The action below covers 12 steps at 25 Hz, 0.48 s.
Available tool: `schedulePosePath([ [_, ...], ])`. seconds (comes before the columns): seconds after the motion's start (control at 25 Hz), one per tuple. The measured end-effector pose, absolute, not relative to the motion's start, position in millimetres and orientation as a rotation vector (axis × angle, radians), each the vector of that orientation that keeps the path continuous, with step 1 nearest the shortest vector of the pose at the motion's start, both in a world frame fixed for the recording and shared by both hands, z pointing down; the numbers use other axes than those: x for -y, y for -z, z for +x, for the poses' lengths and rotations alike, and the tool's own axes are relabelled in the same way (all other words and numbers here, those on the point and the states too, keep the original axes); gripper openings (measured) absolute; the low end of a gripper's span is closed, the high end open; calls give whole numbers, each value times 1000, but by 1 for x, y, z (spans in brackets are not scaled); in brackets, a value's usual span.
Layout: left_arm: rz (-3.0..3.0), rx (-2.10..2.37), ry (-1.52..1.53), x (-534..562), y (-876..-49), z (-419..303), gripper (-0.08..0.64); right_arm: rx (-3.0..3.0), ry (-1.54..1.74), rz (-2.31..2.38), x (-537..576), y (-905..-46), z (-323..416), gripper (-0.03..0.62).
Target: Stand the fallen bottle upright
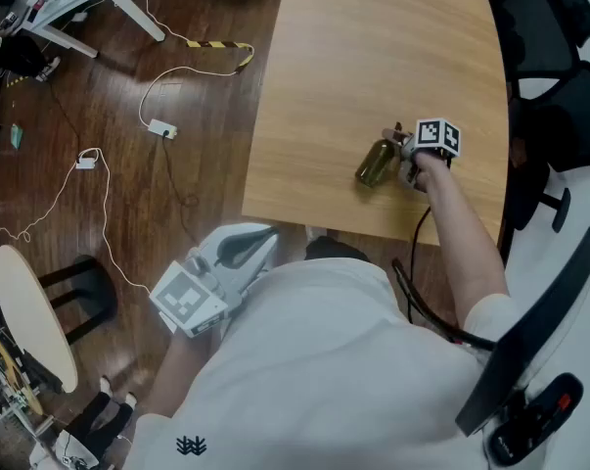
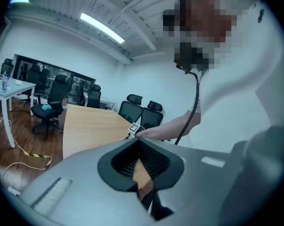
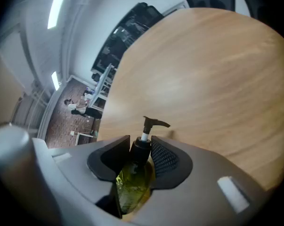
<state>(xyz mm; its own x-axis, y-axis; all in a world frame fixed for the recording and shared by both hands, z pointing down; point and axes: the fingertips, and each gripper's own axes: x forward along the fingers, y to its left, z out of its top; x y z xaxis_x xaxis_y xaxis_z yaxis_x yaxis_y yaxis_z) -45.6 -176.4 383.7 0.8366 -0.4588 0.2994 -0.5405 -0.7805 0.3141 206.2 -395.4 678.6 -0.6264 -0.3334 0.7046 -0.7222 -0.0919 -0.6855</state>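
Observation:
An olive-green pump bottle [image 1: 376, 163] lies tilted near the front edge of the wooden table [image 1: 373, 47], with its black pump head toward the back. My right gripper [image 1: 404, 155] is at its right side. In the right gripper view the bottle [image 3: 131, 182] runs between the jaws, and my right gripper [image 3: 141, 150] is shut on its black collar just below the pump. My left gripper [image 1: 248, 247] hangs off the table, low by the person's body, its jaws together around nothing. In the left gripper view my left gripper [image 2: 142, 166] points toward the table [image 2: 85, 126].
White cables and power adapters [image 1: 161, 127] trail over the dark wood floor left of the table. A round side table [image 1: 21, 311] and a black stool [image 1: 79, 297] stand at the lower left. Black office chairs [image 1: 554, 76] crowd the table's right side.

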Motion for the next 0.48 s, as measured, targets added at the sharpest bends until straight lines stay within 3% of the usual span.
schedulePosePath([
  [0.48,2620,746,-301,190,-373,-30,-2,2363,-580,1227,440,-559,168,132],
])
